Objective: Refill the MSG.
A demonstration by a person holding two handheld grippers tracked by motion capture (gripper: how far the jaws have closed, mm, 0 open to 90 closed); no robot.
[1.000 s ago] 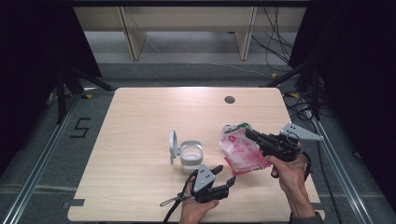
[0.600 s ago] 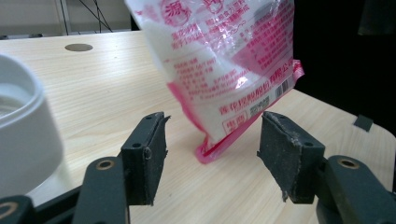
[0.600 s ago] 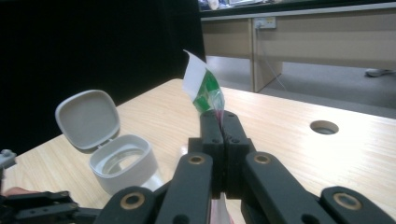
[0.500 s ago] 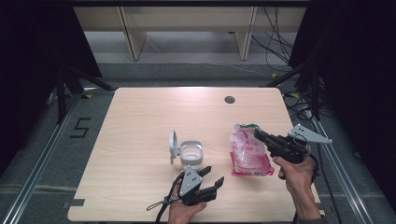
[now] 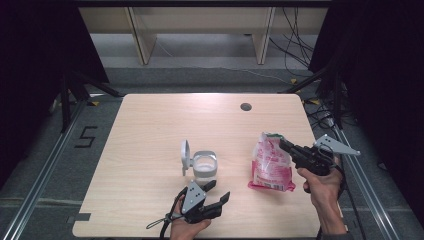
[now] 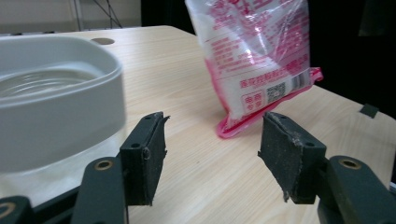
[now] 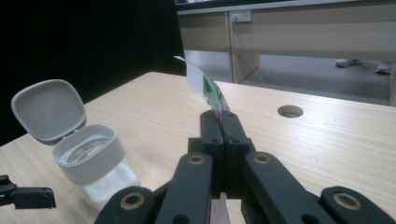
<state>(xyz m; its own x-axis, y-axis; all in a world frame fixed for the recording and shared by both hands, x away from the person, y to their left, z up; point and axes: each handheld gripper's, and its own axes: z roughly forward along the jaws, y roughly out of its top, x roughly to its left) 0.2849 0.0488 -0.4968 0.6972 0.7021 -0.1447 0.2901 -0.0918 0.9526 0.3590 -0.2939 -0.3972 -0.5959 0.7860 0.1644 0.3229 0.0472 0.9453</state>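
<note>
Pink bag (image 5: 270, 165) is held upright at its top edge by the right gripper (image 5: 283, 144), right of the open-lidded white container (image 5: 203, 165). Left gripper (image 5: 216, 191) is spread empty near it; pouring is not begun.

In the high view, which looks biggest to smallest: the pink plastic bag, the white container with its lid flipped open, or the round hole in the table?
Largest to smallest, as seen from above:
1. Pink and white plastic bag
2. White open-lidded container, somewhat smaller than the bag
3. Dark round hole in the tabletop, far the smallest, though it lies farthest from the camera
</note>
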